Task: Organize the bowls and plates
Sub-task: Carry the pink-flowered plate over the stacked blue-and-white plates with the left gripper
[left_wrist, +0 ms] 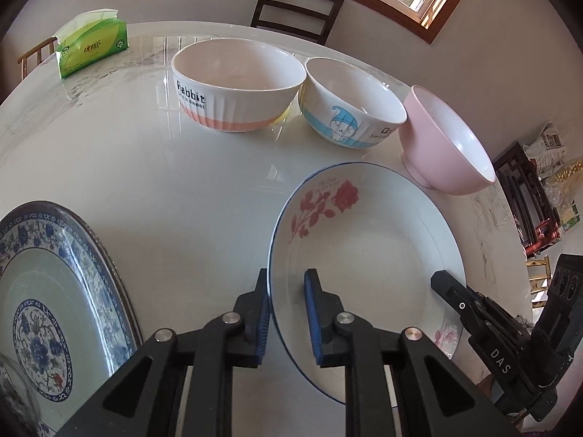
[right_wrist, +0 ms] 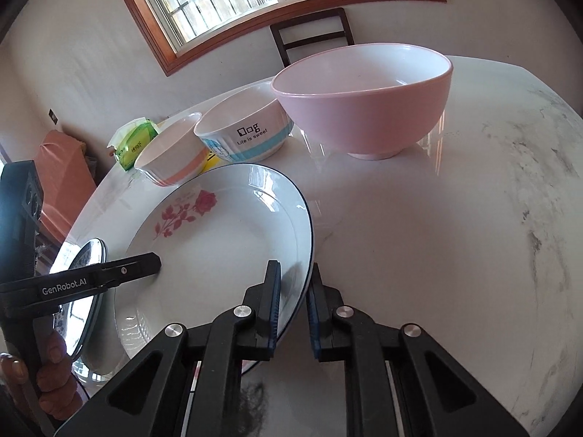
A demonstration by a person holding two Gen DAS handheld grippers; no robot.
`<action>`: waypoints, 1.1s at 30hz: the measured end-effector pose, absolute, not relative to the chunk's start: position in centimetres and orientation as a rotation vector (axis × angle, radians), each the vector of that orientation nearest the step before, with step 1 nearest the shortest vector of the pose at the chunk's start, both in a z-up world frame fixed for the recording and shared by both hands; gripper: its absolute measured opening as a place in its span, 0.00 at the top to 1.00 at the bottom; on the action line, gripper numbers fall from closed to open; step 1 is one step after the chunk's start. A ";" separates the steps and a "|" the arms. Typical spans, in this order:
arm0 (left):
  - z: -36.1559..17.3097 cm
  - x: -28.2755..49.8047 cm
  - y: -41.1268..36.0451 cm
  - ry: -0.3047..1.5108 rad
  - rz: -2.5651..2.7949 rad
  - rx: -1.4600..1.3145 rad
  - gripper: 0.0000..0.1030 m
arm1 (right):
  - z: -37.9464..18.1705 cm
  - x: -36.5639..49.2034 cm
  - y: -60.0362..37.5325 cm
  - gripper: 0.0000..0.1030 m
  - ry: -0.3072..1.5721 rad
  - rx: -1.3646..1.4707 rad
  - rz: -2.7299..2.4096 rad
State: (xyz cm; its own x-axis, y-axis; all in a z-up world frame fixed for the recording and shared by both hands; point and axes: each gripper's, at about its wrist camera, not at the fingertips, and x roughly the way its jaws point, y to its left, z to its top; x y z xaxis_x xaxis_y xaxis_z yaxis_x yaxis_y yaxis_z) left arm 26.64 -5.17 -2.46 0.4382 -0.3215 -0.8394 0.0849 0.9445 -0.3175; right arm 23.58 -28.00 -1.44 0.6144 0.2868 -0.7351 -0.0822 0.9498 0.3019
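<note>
A white rose plate [left_wrist: 368, 240] [right_wrist: 226, 240] with a thin blue rim is held between both grippers. My left gripper [left_wrist: 288, 313] straddles its left rim, one finger inside, one outside, with a gap to the rim. My right gripper [right_wrist: 295, 306] straddles its right rim the same way. A blue-and-white patterned plate [left_wrist: 47, 291] [right_wrist: 82, 291] lies at the left. Three bowls stand behind: an orange-banded "Rabbit" bowl [left_wrist: 237, 87] [right_wrist: 171, 160], a blue-banded "Dog" bowl [left_wrist: 353, 105] [right_wrist: 244, 131] and a pink bowl [left_wrist: 444, 142] [right_wrist: 364, 102].
A green tissue pack [left_wrist: 93, 45] [right_wrist: 136, 144] sits at the far left of the white marble table [left_wrist: 164, 189] [right_wrist: 455, 218]. A dark chair [left_wrist: 297, 9] [right_wrist: 313, 32] stands behind the table under the window. Furniture and clutter [left_wrist: 535, 196] stand off the table's right edge.
</note>
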 end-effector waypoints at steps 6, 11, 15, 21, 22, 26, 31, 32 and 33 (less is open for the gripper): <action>-0.5 22.9 -4.5 1.043 -0.263 -0.250 0.83 | -0.3 19.9 -27.7 0.86 0.858 0.296 0.234; 0.7 19.4 -3.1 1.006 -0.250 -0.257 0.83 | 0.9 17.3 -26.5 0.86 0.839 0.299 0.268; 1.1 16.9 -0.8 0.998 -0.224 -0.291 0.83 | 1.5 16.0 -24.4 0.86 0.834 0.284 0.305; 1.7 14.1 3.4 0.977 -0.157 -0.317 0.83 | 1.8 14.9 -20.4 0.86 0.841 0.242 0.380; 1.8 13.7 4.1 0.973 -0.146 -0.322 0.83 | 1.8 14.8 -19.7 0.86 0.844 0.238 0.391; 2.2 12.5 6.7 0.954 -0.099 -0.335 0.83 | 1.8 14.8 -17.1 0.86 0.857 0.210 0.435; 2.5 11.7 9.4 0.935 -0.052 -0.354 0.83 | 1.8 15.2 -14.1 0.86 0.864 0.173 0.475; 2.6 11.6 9.9 0.931 -0.046 -0.360 0.83 | 1.8 15.3 -13.7 0.86 0.866 0.167 0.482; 2.6 11.6 10.3 0.927 -0.041 -0.362 0.83 | 1.9 15.4 -13.2 0.86 0.866 0.162 0.487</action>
State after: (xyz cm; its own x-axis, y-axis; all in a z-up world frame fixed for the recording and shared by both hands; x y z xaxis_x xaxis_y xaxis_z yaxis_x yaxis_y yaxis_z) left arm 11.62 10.31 2.62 0.6040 -0.1884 -0.7744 -0.1200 0.9391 -0.3221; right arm 15.39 -13.23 1.87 0.5467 0.4730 -0.6909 -0.3444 0.8791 0.3293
